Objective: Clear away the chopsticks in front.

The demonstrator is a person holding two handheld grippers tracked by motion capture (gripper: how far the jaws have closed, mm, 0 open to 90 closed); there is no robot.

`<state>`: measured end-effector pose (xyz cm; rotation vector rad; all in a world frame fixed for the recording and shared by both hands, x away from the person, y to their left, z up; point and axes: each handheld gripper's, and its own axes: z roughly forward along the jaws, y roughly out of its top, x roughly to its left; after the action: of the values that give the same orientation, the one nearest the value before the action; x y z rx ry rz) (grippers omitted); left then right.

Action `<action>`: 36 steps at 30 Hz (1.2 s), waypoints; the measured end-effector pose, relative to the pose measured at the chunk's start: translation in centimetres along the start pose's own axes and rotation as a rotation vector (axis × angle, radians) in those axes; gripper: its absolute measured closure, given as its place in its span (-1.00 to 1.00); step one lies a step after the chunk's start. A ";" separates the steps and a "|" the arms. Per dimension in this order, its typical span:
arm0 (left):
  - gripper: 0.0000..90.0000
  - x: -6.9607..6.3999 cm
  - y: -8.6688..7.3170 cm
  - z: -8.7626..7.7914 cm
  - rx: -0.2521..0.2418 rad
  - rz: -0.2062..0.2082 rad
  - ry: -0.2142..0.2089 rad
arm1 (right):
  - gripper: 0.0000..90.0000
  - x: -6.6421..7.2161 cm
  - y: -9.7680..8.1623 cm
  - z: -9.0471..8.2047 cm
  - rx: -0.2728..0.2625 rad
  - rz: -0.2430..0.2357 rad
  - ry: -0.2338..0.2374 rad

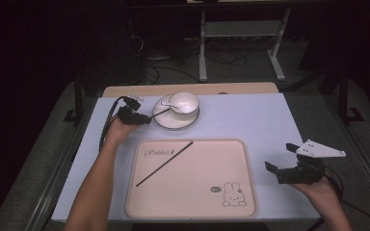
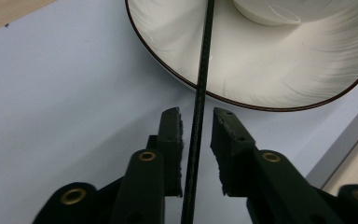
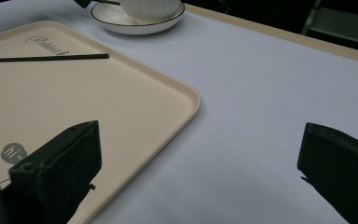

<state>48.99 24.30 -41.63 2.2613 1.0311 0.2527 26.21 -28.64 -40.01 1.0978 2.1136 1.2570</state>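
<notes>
My left claw (image 2: 196,122) brackets the chopstick (image 2: 202,74), pads not yet pressing; thin, stiff, slippery: grip near this end

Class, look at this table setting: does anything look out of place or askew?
Yes. The two chopsticks are apart: one lies slantwise on the tray, the other leans on the plate, its end between the left gripper's jaws.
</notes>
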 end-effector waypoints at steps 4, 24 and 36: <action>0.76 0.2 -0.1 -0.1 0.003 -0.009 -0.004 | -1.00 0.0 0.0 0.0 0.001 0.001 -0.002; 0.91 0.4 -3.1 -4.1 -0.007 -0.108 -0.012 | -1.00 -0.2 -0.1 -0.4 -0.008 0.008 -0.010; 0.91 -2.4 -7.0 -9.0 -0.073 -0.126 -0.038 | -1.00 0.0 0.0 -0.3 -0.007 0.004 -0.012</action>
<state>39.37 30.23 -38.76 2.1191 1.1213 0.1900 26.03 -28.77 -39.86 1.1050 2.0981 1.2560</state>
